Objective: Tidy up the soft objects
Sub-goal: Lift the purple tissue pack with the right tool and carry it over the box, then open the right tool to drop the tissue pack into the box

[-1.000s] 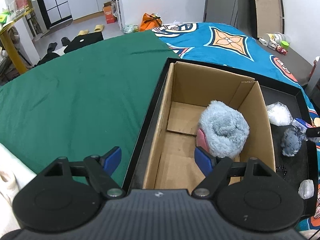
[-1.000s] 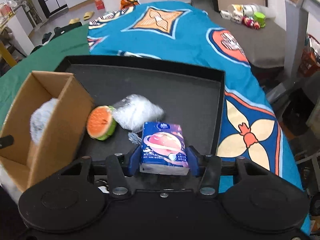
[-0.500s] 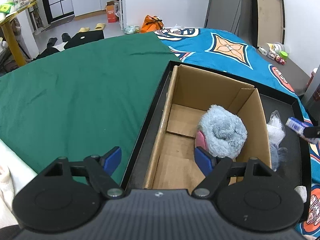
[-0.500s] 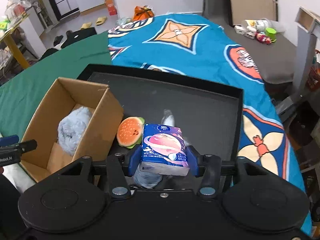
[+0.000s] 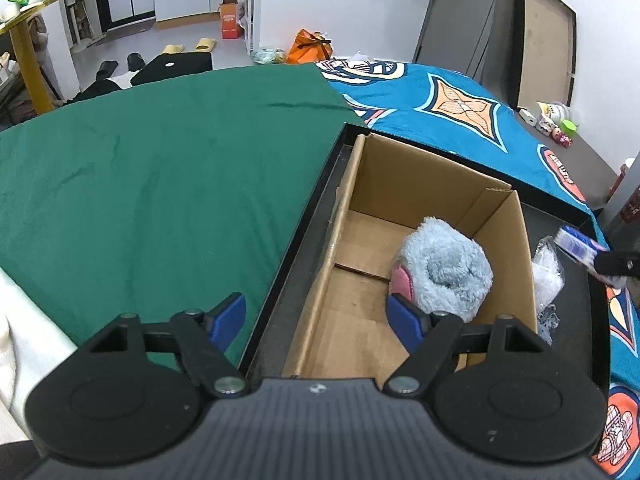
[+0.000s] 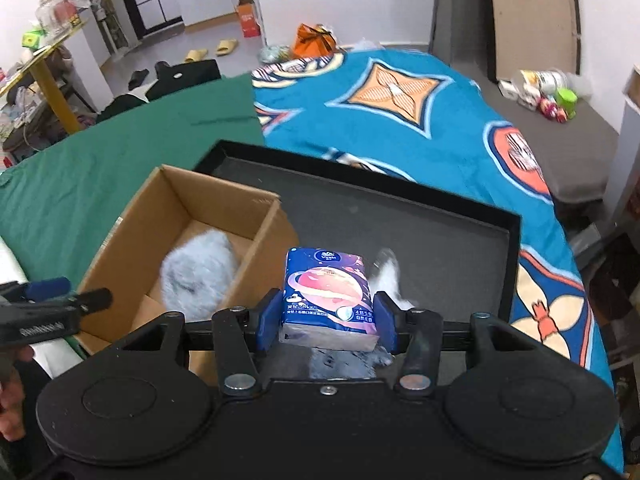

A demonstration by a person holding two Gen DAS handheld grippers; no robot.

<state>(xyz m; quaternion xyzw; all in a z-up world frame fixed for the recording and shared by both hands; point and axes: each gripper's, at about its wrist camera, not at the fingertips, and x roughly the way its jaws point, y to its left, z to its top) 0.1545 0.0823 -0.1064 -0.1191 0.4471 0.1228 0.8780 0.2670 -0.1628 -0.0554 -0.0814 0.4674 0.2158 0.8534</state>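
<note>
My right gripper (image 6: 326, 322) is shut on a blue tissue pack (image 6: 327, 294) and holds it above the black tray (image 6: 440, 240), just right of the cardboard box (image 6: 188, 216). The pack also shows in the left wrist view (image 5: 578, 246). A fluffy blue plush (image 5: 444, 270) lies inside the box (image 5: 420, 184); it shows in the right wrist view too (image 6: 196, 274). My left gripper (image 5: 316, 318) is open and empty, held over the box's near left edge. A clear plastic bag (image 5: 548, 268) lies on the tray right of the box. A grey plush (image 6: 344, 362) lies under my right gripper.
The tray (image 5: 308, 216) sits on a bed with a green cloth (image 5: 160, 184) on the left and a blue patterned cover (image 6: 400, 120) on the right. Small toys (image 6: 548, 96) stand on a grey surface at the far right.
My right gripper has risen and moved left toward the box with the tissue pack in it. The orange toy has gone out of sight. My left gripper has stayed open and hardly moved.
</note>
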